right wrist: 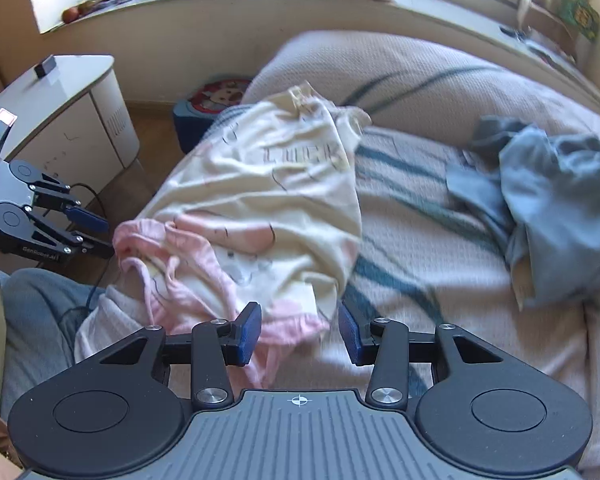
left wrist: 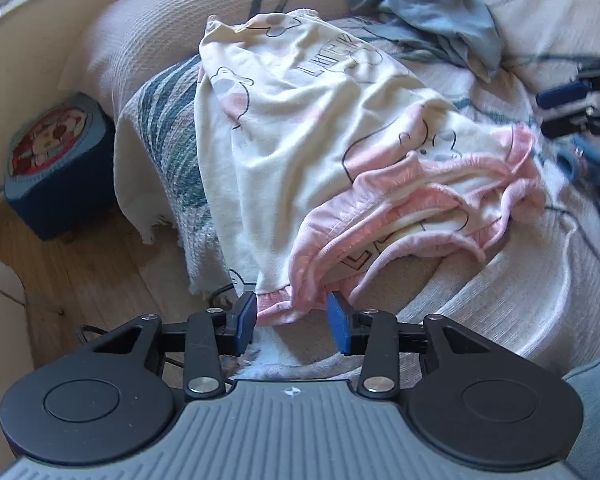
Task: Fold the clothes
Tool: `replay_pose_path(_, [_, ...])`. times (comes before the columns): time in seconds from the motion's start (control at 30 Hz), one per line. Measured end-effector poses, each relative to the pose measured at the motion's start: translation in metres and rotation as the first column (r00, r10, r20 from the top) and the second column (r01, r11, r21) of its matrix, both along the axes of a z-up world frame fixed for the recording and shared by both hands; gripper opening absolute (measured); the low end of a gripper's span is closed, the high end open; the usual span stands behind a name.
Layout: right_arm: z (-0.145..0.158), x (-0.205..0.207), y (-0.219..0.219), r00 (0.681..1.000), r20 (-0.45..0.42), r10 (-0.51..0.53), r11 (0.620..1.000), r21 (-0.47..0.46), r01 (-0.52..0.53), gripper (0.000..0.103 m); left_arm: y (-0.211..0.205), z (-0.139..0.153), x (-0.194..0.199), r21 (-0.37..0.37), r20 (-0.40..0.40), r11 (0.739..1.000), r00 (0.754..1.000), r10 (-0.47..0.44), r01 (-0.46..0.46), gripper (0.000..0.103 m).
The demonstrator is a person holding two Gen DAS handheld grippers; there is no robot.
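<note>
A cream garment with pink trim and the word LUCK (left wrist: pixel 300 132) lies crumpled on the bed; it also shows in the right wrist view (right wrist: pixel 256 208). My left gripper (left wrist: pixel 292 318) is open, its blue pads on either side of the pink hem at the near edge. It also shows at the left of the right wrist view (right wrist: pixel 100 234), beside the pink edge. My right gripper (right wrist: pixel 300 332) is open, with the pink hem lying between its pads. The right gripper appears blurred at the right edge of the left wrist view (left wrist: pixel 572 108).
A crumpled blue-grey garment (right wrist: pixel 556 208) lies farther right on the striped bedspread (right wrist: pixel 420 240). A blue stool with a cartoon top (left wrist: pixel 52 160) stands on the wood floor left of the bed. A white bedside cabinet (right wrist: pixel 64 120) stands beyond it. My knee in jeans (right wrist: pixel 40 320) is at the left.
</note>
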State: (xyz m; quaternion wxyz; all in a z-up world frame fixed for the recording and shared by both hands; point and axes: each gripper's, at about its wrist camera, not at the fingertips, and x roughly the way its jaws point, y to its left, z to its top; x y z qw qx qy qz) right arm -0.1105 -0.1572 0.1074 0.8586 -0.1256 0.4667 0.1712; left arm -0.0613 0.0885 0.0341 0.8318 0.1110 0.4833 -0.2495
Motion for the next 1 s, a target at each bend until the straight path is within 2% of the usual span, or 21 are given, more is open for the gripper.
replay_pose_path(0.1, [-0.007, -0.003, 0.002, 0.999, 0.007, 0.031, 0.998, -0.054, -0.031, 0.043, -0.002, -0.004, 0.001, 0.003, 0.003, 1.0, 1.0, -0.009, 0.009, 0.036])
replay_pose_path(0.13, [-0.009, -0.002, 0.004, 0.999, -0.002, 0.049, 0.998, -0.05, -0.049, 0.043, -0.003, -0.007, 0.002, 0.008, -0.006, 1.0, 1.0, -0.018, 0.018, 0.032])
replay_pose_path(0.17, [-0.012, -0.001, 0.006, 0.998, -0.013, 0.068, 0.997, -0.043, -0.069, 0.043, -0.004, -0.01, 0.003, 0.01, -0.016, 0.999, 0.999, -0.032, 0.032, 0.02])
replay_pose_path(0.2, [-0.014, -0.002, 0.01, 0.995, -0.017, 0.095, 0.994, -0.052, -0.096, 0.043, -0.005, -0.013, 0.004, 0.008, -0.026, 0.999, 0.999, -0.046, 0.046, 0.015])
replay_pose_path(0.27, [-0.019, -0.005, 0.02, 0.986, -0.013, 0.166, 0.98, -0.109, -0.167, 0.045, -0.005, -0.019, 0.006, 0.009, -0.045, 0.999, 0.998, -0.052, 0.053, 0.009])
replay_pose_path(0.37, [-0.025, -0.013, 0.032, 0.96, -0.009, 0.281, 0.938, -0.207, -0.277, 0.053, -0.005, -0.022, 0.008, 0.014, -0.053, 0.998, 0.997, -0.053, 0.054, 0.004])
replay_pose_path(0.53, [-0.036, -0.019, 0.047, 0.899, -0.024, 0.438, 0.837, -0.354, -0.417, 0.052, -0.01, -0.025, 0.013, 0.066, -0.061, 0.994, 0.994, -0.087, 0.091, 0.002])
replay_pose_path(0.63, [-0.049, -0.016, 0.058, 0.865, -0.047, 0.499, 0.792, -0.379, -0.478, 0.044, -0.013, -0.035, 0.014, 0.087, -0.073, 0.992, 0.994, -0.086, 0.092, 0.002])
replay_pose_path(0.7, [-0.057, -0.016, 0.064, 0.85, -0.053, 0.524, 0.768, -0.403, -0.498, 0.029, -0.01, -0.033, 0.015, 0.06, -0.07, 0.995, 0.995, -0.071, 0.075, 0.002])
replay_pose_path(0.73, [-0.06, -0.016, 0.066, 0.846, -0.057, 0.53, 0.759, -0.413, -0.503, 0.029, -0.009, -0.031, 0.014, 0.052, -0.061, 0.996, 0.996, -0.072, 0.075, 0.002])
replay_pose_path(0.8, [-0.06, -0.017, 0.066, 0.845, -0.051, 0.532, 0.756, -0.422, -0.501, 0.016, -0.008, -0.026, 0.011, 0.048, -0.043, 0.995, 0.996, -0.082, 0.084, 0.002])
replay_pose_path(0.87, [-0.054, -0.019, 0.066, 0.851, -0.037, 0.524, 0.767, -0.414, -0.49, 0.01, -0.006, -0.022, 0.009, 0.037, -0.026, 0.996, 0.996, -0.086, 0.087, 0.01])
replay_pose_path(1.0, [-0.044, -0.025, 0.067, 0.85, -0.023, 0.527, 0.771, -0.407, -0.489, 0.008, -0.003, -0.019, 0.009, 0.006, 0.0, 0.997, 0.997, -0.078, 0.078, 0.018])
